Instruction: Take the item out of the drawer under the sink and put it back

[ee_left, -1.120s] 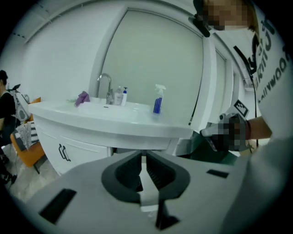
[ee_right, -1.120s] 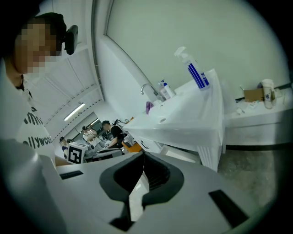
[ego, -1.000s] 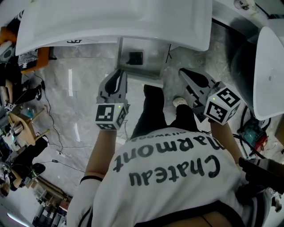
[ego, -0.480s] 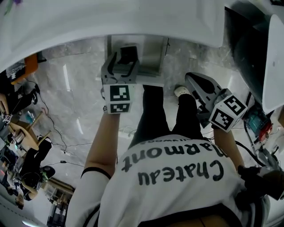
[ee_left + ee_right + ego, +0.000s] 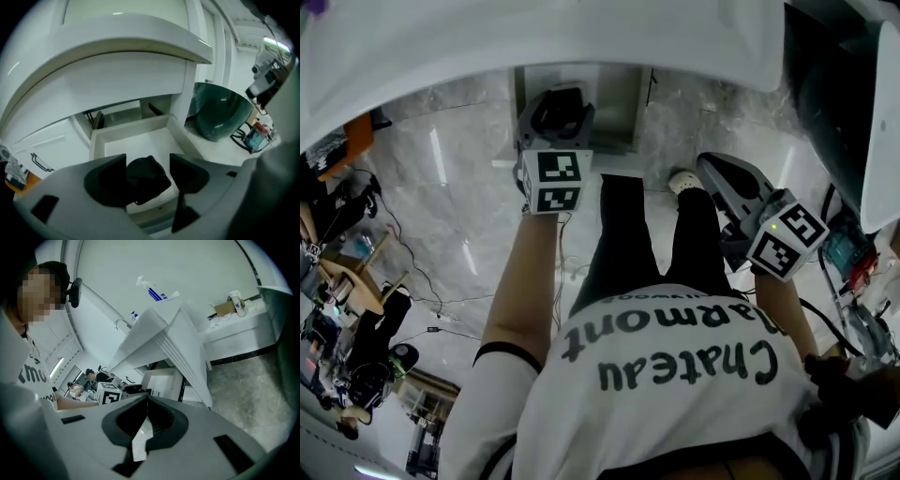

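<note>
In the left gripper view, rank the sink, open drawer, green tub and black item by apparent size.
Largest to smallest: sink, drawer, green tub, black item. The drawer is partly hidden, so its lead over the tub is unsure.

So the drawer (image 5: 133, 138) stuck out from under the sink (image 5: 581, 37), with the item (image 5: 146, 177) in it. Left gripper (image 5: 561, 111) was right above, jaws on either side of the item. Right gripper (image 5: 727, 183) hung well off to the right.
</note>
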`<state>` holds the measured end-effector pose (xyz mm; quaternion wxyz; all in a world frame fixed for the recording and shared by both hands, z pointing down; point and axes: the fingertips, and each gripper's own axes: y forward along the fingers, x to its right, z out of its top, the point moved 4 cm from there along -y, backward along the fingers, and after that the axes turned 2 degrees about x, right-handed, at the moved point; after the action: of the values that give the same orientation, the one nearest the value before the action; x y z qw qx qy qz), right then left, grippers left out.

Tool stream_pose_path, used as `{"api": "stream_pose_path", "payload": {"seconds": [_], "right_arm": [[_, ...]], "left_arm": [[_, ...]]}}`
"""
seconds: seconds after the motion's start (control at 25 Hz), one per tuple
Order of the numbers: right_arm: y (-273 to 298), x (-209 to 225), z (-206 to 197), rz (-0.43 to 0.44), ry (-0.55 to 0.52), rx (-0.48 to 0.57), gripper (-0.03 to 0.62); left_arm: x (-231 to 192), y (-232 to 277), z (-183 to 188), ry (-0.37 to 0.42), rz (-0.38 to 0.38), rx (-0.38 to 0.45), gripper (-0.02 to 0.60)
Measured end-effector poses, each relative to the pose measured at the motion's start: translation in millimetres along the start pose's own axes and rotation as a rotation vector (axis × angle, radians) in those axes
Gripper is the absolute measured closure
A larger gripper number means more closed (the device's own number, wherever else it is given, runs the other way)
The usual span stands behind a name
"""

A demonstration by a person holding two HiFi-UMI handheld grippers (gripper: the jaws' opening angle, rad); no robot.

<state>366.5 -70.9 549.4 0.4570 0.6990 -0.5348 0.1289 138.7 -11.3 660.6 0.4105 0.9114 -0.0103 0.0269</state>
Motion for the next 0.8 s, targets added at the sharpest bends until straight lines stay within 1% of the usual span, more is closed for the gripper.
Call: {"api": "stream_pose_path", "payload": {"seconds": [0.12,0.16,0.2,0.32,0.4,0.48,0.6,0.8], "right_arm": [[0.4,1.9,-0.8,-0.005,0.017,0.002,0.582],[0.3,2.5,-0.8,-0.006,0.022,0.003,0.582],[0.1,3.2,-0.7,-0.007,0.027,0.002,0.582],[0.1,3.6,-1.0,-0.010,0.042,0.000,0.582],[0.1,3.3,-0.9,-0.009,0.046,0.001,0.582],[-1.0,3.8,-0.4,-0.011,0.045,0.000,0.582],[-5.1,4.3,0.9,-0.014,0.038,-0.005,0.582],[-10.3,-0.8,0.3,-0.013,0.025,-0.012,0.582]], "left_arm": [[-5.3,-1.2,-0.9,-0.034,0.003,-0.009,0.306],[-6.3,-2.1,-0.3,-0.036,0.012,-0.007,0.328],[-7.0,-3.2,0.5,-0.037,0.022,-0.002,0.364],[-8.2,-5.8,1.9,-0.039,0.022,0.020,0.391],[-7.8,-6.7,3.6,-0.041,0.010,0.042,0.416],[-7.6,-7.0,5.5,-0.055,0.004,0.062,0.428],[-9.8,-11.1,10.7,-0.101,0.004,0.111,0.449],[-11.1,-28.4,19.4,-0.144,0.004,0.193,0.453]]}}
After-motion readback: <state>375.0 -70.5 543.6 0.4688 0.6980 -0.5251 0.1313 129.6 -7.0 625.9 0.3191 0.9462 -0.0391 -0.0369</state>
